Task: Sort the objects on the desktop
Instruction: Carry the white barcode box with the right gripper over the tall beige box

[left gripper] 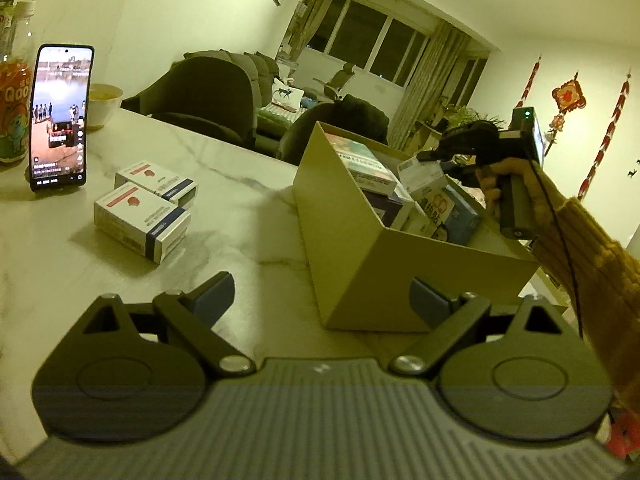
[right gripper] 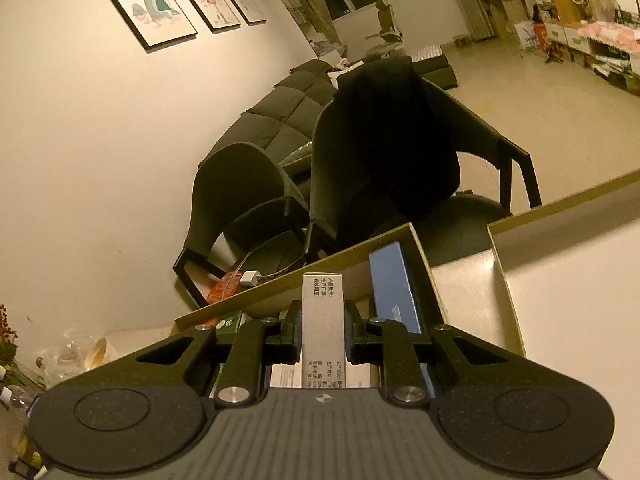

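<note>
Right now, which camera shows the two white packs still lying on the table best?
The left wrist view: both white packs lie in full view on the table, left of the cardboard box. The right wrist view misses them entirely.

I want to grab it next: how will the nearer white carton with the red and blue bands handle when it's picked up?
The nearer white carton with red and blue bands looks like thin printed card, so probably light and crushable under a hard squeeze. It lies flat on the marble table, so it is unlikely to roll or tip.
</note>
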{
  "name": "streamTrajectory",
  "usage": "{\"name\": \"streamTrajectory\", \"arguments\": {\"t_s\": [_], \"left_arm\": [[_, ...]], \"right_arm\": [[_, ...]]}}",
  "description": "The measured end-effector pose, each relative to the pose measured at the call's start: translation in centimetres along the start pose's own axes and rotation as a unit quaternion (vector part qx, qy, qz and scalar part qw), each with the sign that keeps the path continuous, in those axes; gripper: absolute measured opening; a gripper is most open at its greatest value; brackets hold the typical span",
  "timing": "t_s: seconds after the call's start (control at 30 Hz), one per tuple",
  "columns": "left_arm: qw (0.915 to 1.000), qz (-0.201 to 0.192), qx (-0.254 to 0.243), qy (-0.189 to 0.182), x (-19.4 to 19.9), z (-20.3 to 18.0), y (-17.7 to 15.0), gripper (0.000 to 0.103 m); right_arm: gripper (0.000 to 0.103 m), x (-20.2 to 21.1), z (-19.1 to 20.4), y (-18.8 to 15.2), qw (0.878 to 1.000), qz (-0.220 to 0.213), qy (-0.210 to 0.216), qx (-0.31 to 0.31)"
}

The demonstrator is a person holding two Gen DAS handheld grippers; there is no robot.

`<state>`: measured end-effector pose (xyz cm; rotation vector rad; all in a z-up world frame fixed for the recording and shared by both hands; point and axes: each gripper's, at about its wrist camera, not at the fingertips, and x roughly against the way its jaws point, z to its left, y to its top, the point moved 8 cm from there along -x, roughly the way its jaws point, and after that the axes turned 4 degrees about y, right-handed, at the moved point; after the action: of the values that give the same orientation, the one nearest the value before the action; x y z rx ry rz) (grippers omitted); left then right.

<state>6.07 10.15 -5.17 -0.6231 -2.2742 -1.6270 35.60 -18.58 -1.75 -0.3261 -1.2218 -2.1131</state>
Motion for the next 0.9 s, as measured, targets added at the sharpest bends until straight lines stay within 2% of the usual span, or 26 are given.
{"name": "streamTrajectory", "arguments": {"t_s": [0.2, 0.37, 0.5, 0.6, 0.67, 0.77, 0.83, 0.9], "left_arm": [[1.0000, 0.004, 0.000, 0.003, -0.2, 0.2, -0.2, 0.096], [1.0000, 0.007, 0.000, 0.003, -0.2, 0.1, -0.4, 0.096], [0.9999, 0.011, 0.003, 0.003, -0.5, 0.2, -0.6, 0.096], [0.9999, 0.014, 0.004, 0.002, -0.7, 0.3, -0.8, 0.096], [0.9999, 0.015, 0.005, 0.002, -0.8, 0.4, -0.9, 0.096], [0.9998, 0.016, 0.006, 0.003, -0.8, 0.5, -0.9, 0.096], [0.9998, 0.017, 0.007, 0.003, -0.8, 0.6, -1.0, 0.096], [0.9998, 0.018, 0.009, 0.004, -0.9, 0.7, -1.0, 0.096]], "right_arm": [[0.024, -0.6, 0.2, 0.3, 1.000, -0.006, 0.003, 0.024], [0.042, 0.1, 0.6, 0.8, 0.998, -0.029, -0.012, 0.055], [0.042, 1.3, 1.0, 1.2, 0.996, -0.045, -0.018, 0.077], [0.038, 1.9, 1.2, 0.9, 0.994, -0.047, -0.022, 0.096], [0.024, 2.2, 1.4, 0.6, 0.993, -0.042, -0.024, 0.107], [0.014, 2.1, 1.4, -0.1, 0.992, -0.029, -0.033, 0.121], [0.010, 1.8, 1.2, -0.5, 0.990, -0.020, -0.049, 0.133], [0.010, 1.5, 1.1, -0.9, 0.988, -0.019, -0.062, 0.144]]}}
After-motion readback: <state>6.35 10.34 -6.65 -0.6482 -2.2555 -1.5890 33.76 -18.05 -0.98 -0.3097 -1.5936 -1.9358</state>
